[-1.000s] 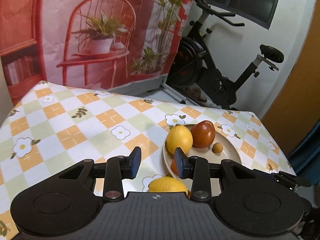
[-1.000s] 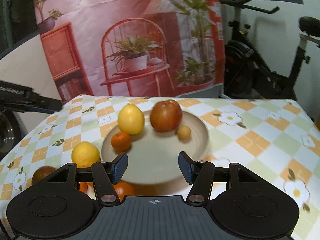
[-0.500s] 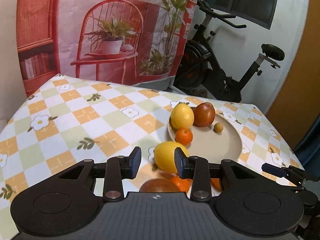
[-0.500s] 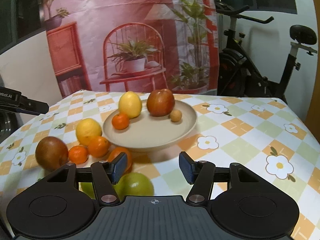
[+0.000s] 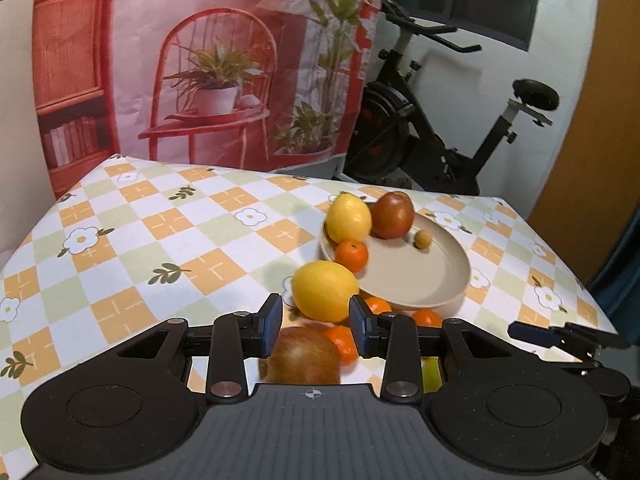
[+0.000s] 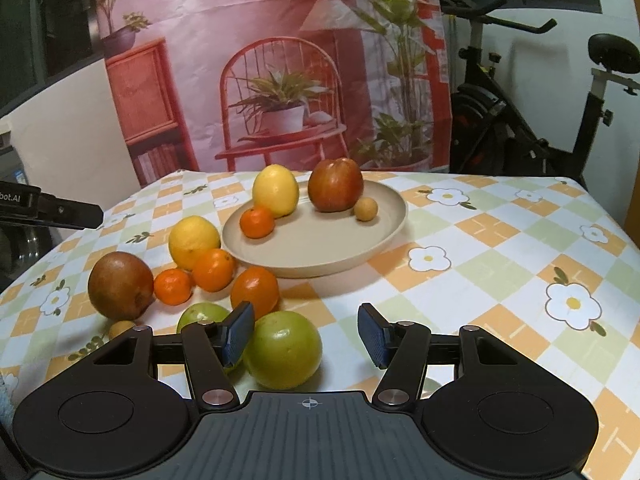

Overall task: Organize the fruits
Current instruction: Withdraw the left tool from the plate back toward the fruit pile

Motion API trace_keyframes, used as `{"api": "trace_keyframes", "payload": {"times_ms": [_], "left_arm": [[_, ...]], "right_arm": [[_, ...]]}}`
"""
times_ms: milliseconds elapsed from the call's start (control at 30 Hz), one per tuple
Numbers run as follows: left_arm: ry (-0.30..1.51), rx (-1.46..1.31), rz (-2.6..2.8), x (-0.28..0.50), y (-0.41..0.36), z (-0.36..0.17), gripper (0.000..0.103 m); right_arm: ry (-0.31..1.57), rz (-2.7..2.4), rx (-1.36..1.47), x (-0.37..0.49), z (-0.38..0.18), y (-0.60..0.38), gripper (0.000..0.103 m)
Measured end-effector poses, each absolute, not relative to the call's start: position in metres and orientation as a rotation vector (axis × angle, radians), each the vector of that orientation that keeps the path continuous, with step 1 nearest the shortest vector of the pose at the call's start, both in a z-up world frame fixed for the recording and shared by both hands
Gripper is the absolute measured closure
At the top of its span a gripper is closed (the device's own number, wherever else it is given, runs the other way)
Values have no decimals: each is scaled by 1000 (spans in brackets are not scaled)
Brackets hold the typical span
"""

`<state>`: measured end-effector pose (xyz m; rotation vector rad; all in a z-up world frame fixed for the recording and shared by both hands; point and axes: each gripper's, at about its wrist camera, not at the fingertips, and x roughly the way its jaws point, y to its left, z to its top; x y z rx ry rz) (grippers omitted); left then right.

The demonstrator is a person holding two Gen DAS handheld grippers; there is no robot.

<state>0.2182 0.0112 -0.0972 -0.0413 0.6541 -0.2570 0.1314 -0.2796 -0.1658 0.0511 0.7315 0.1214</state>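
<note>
Both pairs of tongs have drawn back from the beige plate (image 6: 384, 236) over the past second, bringing into view a crowd of loose fruit on the checked worktop (image 6: 500, 280) that was out of frame moments ago. The left tongs (image 5: 316, 326) stand part-open and empty, their blue pads framing a loose yellow lemon (image 5: 325, 290) that lies beyond them, just beside the plate's rim at its 8 o'clock; a brown-red apple (image 5: 304, 356) sits directly beneath them. The right tongs (image 6: 306, 334) are spread wide and also hold nothing, with a green apple (image 6: 285, 354) just inside the left pad. Four pieces are already on the plate: a lemon (image 6: 276, 190) at 11 o'clock, a red apple (image 6: 336, 184) at 12, a small tan fruit (image 6: 366, 209) at 1 and a mandarin (image 6: 257, 222) at 10. Still off it, in the right-hand view, are three oranges at about 8 o'clock from the plate (image 6: 213, 270), (image 6: 173, 286), (image 6: 255, 290), a second green fruit (image 6: 202, 316) partly hidden behind the tongs, and a tiny tan one (image 6: 122, 327) at the worktop's near left. The pull-back suggests a placement is finished and the next pick is being chosen; the sorting looks roughly a third done, with the loose lemon or the green apple the likeliest next candidates.
</note>
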Motion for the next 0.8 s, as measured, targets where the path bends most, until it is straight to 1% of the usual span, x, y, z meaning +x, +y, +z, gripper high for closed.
{"api": "trace_keyframes", "payload": {"times_ms": [233,467,633,800], "left_arm": [[651,-31,-268,208,7,-98,64],[673,-46,-284,197,7,-105,64],[692,-49,-280,197,9,-107,64],[702,-47,-284,199,10,-109,64]], "right_arm": [[741,158,38,130,-167,-276,50],[751,213,-36,129,-172,-267,51],[762,234,-42,136,-170,-269,55],[771,236,-29,134,-172,-274,55]]}}
